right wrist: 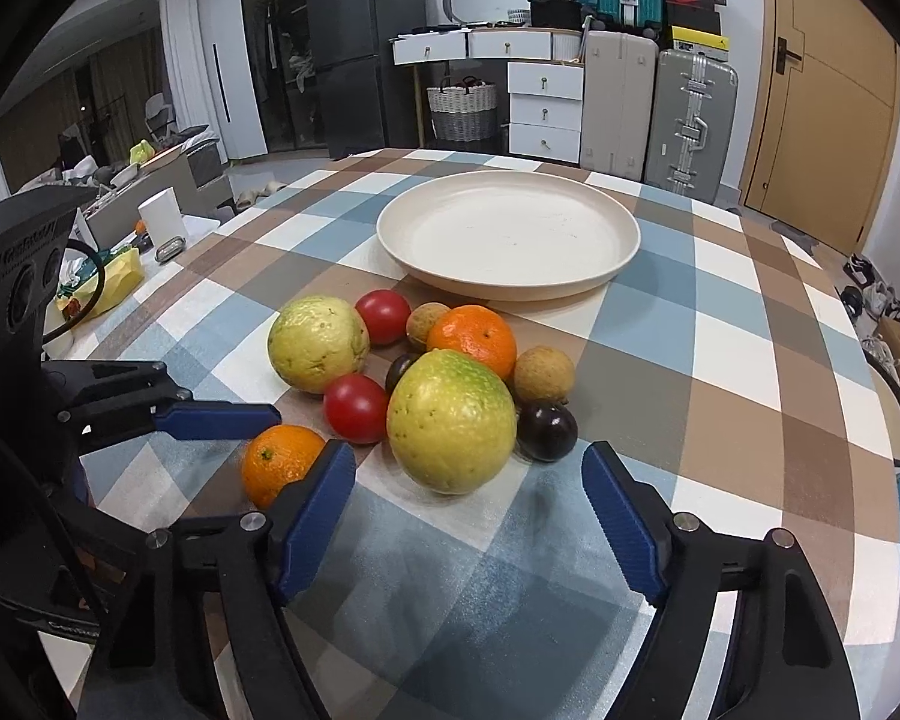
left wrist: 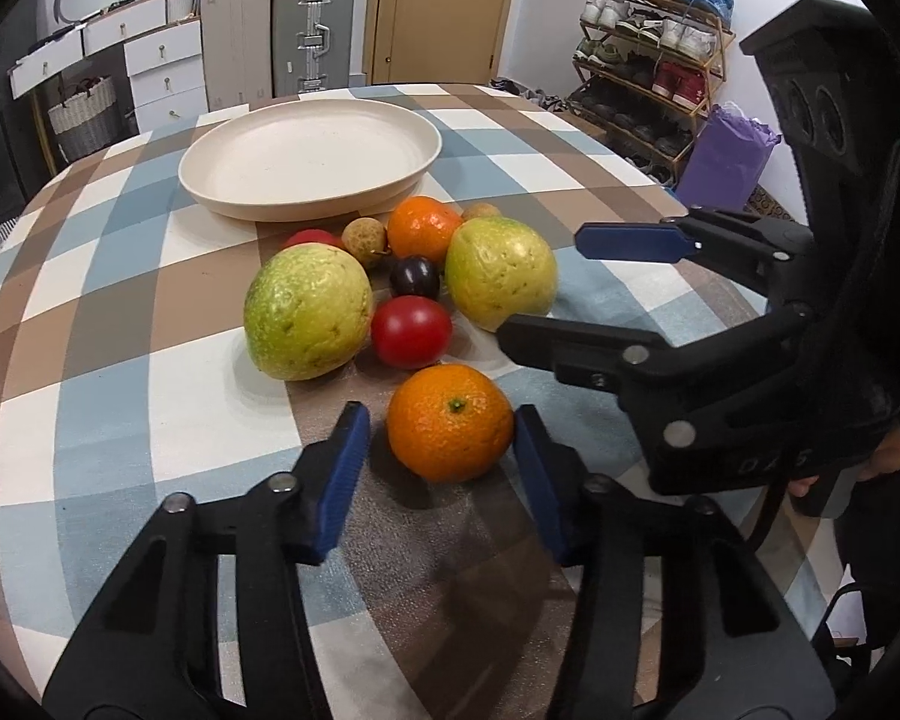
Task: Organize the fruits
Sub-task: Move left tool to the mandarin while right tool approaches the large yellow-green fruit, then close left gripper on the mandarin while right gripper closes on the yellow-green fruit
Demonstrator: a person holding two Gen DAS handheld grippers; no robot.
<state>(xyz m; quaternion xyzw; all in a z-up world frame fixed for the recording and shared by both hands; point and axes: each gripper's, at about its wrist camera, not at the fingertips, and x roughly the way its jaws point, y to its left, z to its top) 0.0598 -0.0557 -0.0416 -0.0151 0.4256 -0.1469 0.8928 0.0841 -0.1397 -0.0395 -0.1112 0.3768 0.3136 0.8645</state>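
A pile of fruit lies on the checked tablecloth in front of an empty cream plate [left wrist: 309, 159] [right wrist: 508, 234]. My left gripper [left wrist: 444, 435] is open, its blue pads either side of the near orange [left wrist: 450, 423] [right wrist: 279, 465], the right pad close to touching. My right gripper [right wrist: 468, 501] [left wrist: 546, 282] is open, just short of a green-yellow guava [right wrist: 452, 420] [left wrist: 501, 270]. Also there: a second guava [left wrist: 307, 318] [right wrist: 317, 342], two red tomatoes [left wrist: 411, 331] [right wrist: 355, 408], a second orange [left wrist: 423, 228] [right wrist: 473, 339], dark plums [left wrist: 414, 277] [right wrist: 546, 429] and brown longans [left wrist: 363, 238] [right wrist: 543, 373].
The round table's edge [right wrist: 888, 420] curves at the right. A shoe rack [left wrist: 648, 60] and purple bag [left wrist: 726, 156] stand beyond the table. Suitcases [right wrist: 687, 120] and white drawers [right wrist: 543, 108] stand behind the plate. A low side table with clutter [right wrist: 120, 252] is at the left.
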